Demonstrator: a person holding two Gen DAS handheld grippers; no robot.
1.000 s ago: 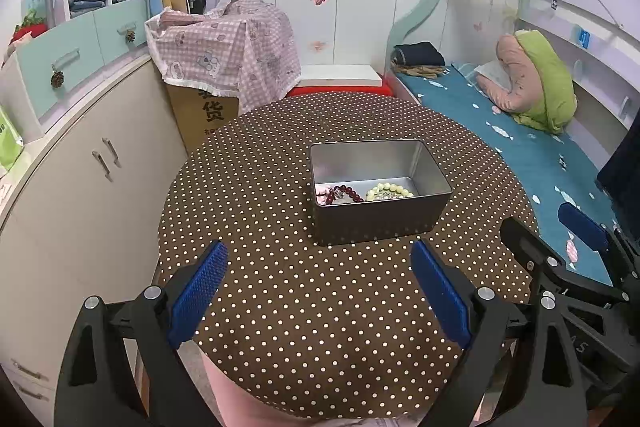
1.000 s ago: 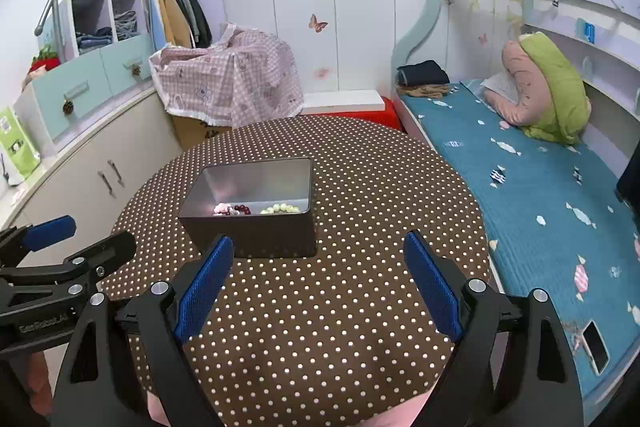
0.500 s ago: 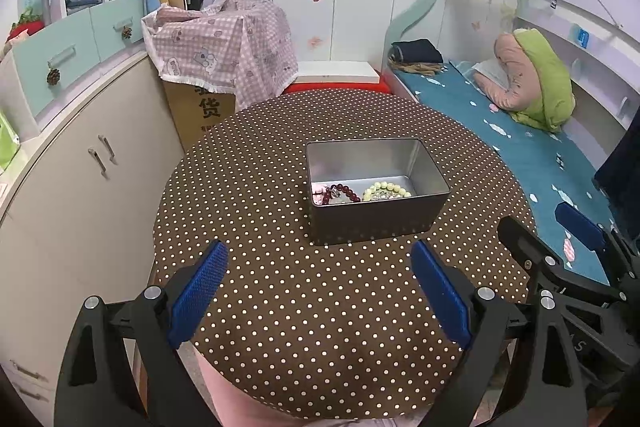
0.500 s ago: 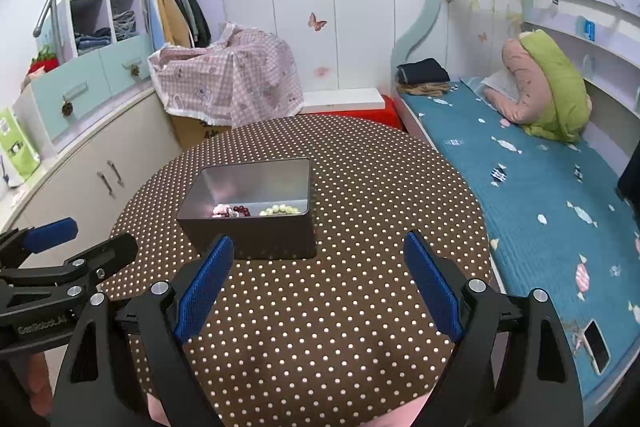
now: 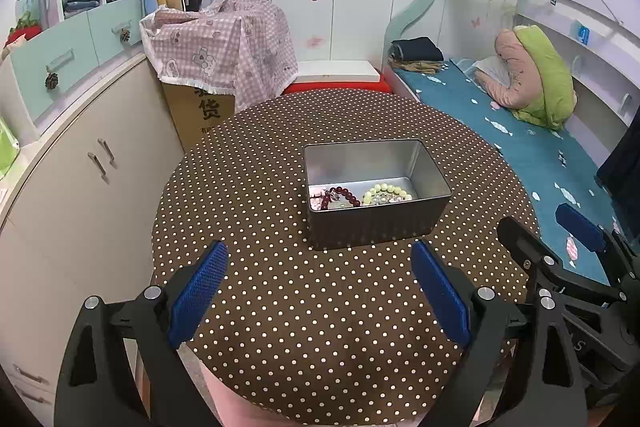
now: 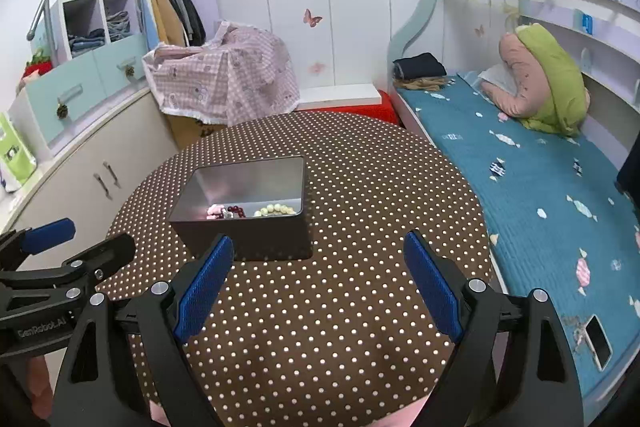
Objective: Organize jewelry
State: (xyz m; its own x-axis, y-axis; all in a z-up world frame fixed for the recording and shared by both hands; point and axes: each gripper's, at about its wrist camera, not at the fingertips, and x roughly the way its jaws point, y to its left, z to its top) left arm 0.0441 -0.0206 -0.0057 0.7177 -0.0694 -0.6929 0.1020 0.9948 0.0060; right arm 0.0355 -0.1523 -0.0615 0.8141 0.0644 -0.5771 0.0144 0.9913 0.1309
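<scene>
- My left gripper [image 5: 318, 291] hangs with its blue pads spread wide and nothing between them, above the near part of the round table [image 5: 280, 307] in its brown polka-dot cloth.
- My right gripper [image 6: 318, 283] is just as wide and empty; its left pad sits just in front of the tin's near wall.
- The metal tin [image 5: 376, 223] stands open near the table's middle, at 12 o'clock from my left gripper and about 11 o'clock from my right one.
- In the tin, against the near wall, lie a dark red bead bracelet [image 5: 340, 195] and a pale yellow bead bracelet [image 5: 386, 193], side by side, with a pink piece at the left corner.
- Bare cloth rings the tin on all sides; the table's edge curves off toward the cabinet [image 5: 80, 187] at 9 o'clock and the blue bed [image 6: 540, 195] at 3 o'clock.
- Only the right view shows a phone [image 6: 599, 337] lying on the bed's near edge, and a green bag [image 6: 14, 155] on the cabinet top.
- Only the left view shows the cardboard box [image 5: 202, 111] under the pink checked cloth, printed with the character 货.
- In the right view the other gripper's body reads "GenRobot.AI".
</scene>
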